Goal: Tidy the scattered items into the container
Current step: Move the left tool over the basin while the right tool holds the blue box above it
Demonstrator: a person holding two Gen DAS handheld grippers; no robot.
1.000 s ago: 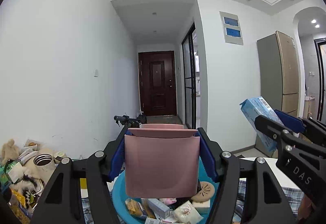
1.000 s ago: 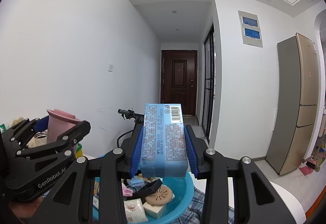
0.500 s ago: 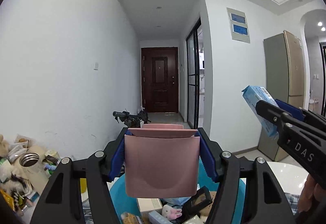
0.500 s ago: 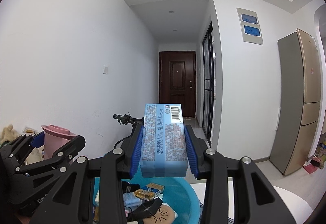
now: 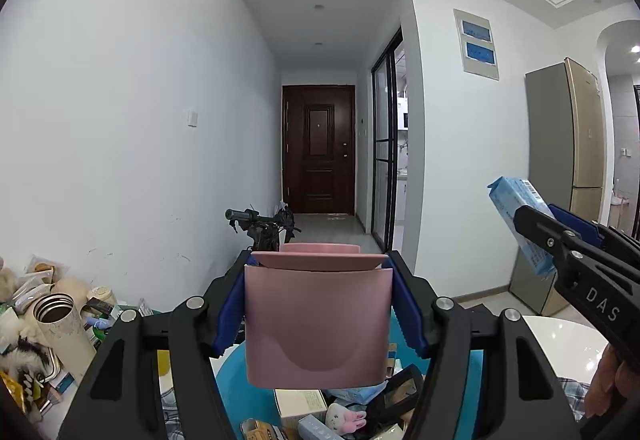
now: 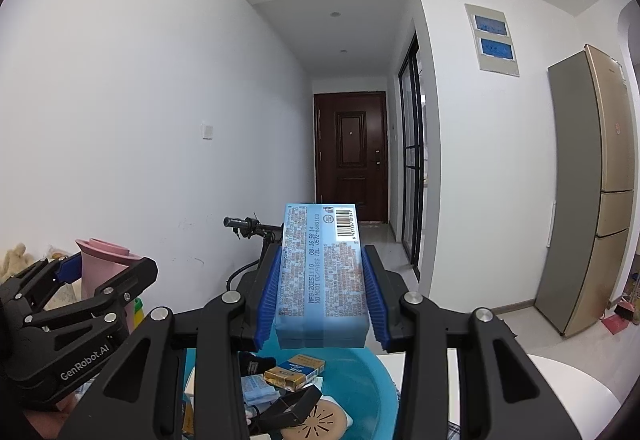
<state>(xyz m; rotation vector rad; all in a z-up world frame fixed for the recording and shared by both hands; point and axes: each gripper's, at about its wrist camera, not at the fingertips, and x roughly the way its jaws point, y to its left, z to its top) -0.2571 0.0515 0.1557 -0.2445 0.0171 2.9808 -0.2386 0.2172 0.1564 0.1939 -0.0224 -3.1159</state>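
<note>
My left gripper (image 5: 319, 304) is shut on a pink cup (image 5: 318, 324), held upright over the blue basin (image 5: 236, 388). My right gripper (image 6: 322, 300) is shut on a light blue printed pack (image 6: 322, 276), also above the basin (image 6: 372, 380). In the left wrist view the right gripper (image 5: 560, 240) shows at the right edge with the blue pack (image 5: 516, 216). The left gripper (image 6: 104, 272) with the pink cup (image 6: 100, 268) shows at the left of the right wrist view. Small boxes, a blue cloth, a round tan disc (image 6: 316, 420) and a toy rabbit (image 5: 344, 420) lie in the basin.
A pile of clutter with an open steel flask (image 5: 60, 324), plush toys and packets fills the table's left side. A scooter handlebar (image 5: 260, 220) stands behind the basin. A white wall runs along the left, a fridge (image 6: 592, 192) stands far right, and a white round tabletop (image 5: 568, 344) shows at right.
Both grippers have moved forward over the basin, which now lies closer beneath them and shows different items. The holds on the cup and the pack are unchanged.
</note>
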